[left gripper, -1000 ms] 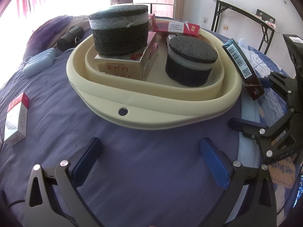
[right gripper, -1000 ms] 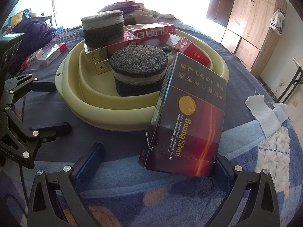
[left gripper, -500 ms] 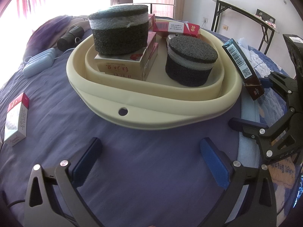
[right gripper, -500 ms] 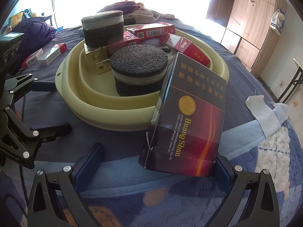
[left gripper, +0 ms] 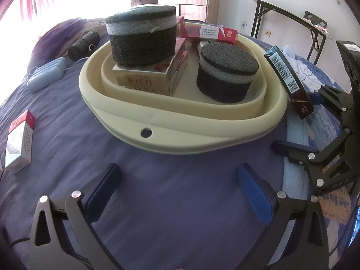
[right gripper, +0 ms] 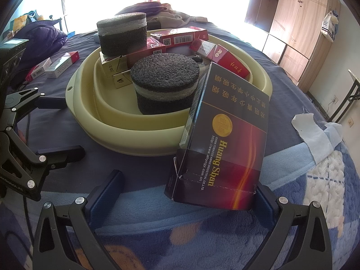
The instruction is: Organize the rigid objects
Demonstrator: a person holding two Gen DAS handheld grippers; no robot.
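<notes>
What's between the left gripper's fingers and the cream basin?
Only bare purple bedsheet, per the left wrist view; the left gripper is open and the cream basin lies ahead.

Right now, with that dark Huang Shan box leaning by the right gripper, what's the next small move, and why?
Probably close the right gripper on the Huang Shan box. Its jaws look wide open; the box leans against the right finger only, outside the cream basin, so it isn't gripped for lifting in. The left gripper is open and holds nothing.
</notes>
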